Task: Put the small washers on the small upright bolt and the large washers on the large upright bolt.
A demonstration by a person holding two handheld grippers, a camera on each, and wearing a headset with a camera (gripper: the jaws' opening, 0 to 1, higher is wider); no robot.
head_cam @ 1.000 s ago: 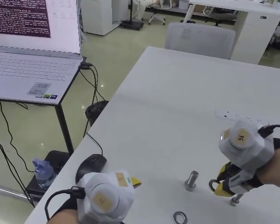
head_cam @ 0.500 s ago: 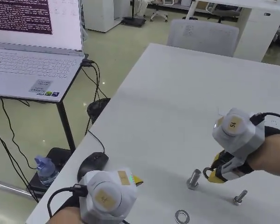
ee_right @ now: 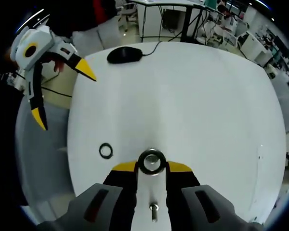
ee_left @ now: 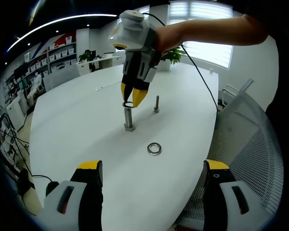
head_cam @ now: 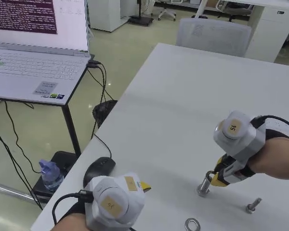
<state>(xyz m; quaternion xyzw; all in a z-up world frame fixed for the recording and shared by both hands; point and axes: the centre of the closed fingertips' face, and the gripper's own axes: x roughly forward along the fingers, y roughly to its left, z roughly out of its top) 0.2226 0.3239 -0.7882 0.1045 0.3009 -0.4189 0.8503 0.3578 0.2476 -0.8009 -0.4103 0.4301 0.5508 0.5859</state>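
My right gripper (head_cam: 213, 179) is shut on a metal washer (ee_right: 141, 162) and holds it flat right over the head of the large upright bolt (head_cam: 203, 186). In the left gripper view the washer (ee_left: 128, 104) hangs just at the top of that bolt (ee_left: 129, 119). To its right stands the small upright bolt (head_cam: 253, 207), apart from the gripper. Another washer (head_cam: 192, 224) lies flat on the white table (head_cam: 183, 110) in front of the large bolt. At the table's near-left edge my left gripper (ee_left: 153, 166) is open, with nothing between its fingers, pointing at that loose washer (ee_left: 154, 148).
A black mouse (head_cam: 98, 169) lies at the table's left edge beside the left gripper. Off the table to the left, a laptop (head_cam: 33, 67) sits on a low stand with cables and a water bottle (head_cam: 51, 174) below it. A grey chair (head_cam: 214, 36) stands at the far end.
My right gripper has carried the washer leftwards, from above the small bolt to over the large bolt. The left gripper has stayed put. The head camera has shifted slightly.
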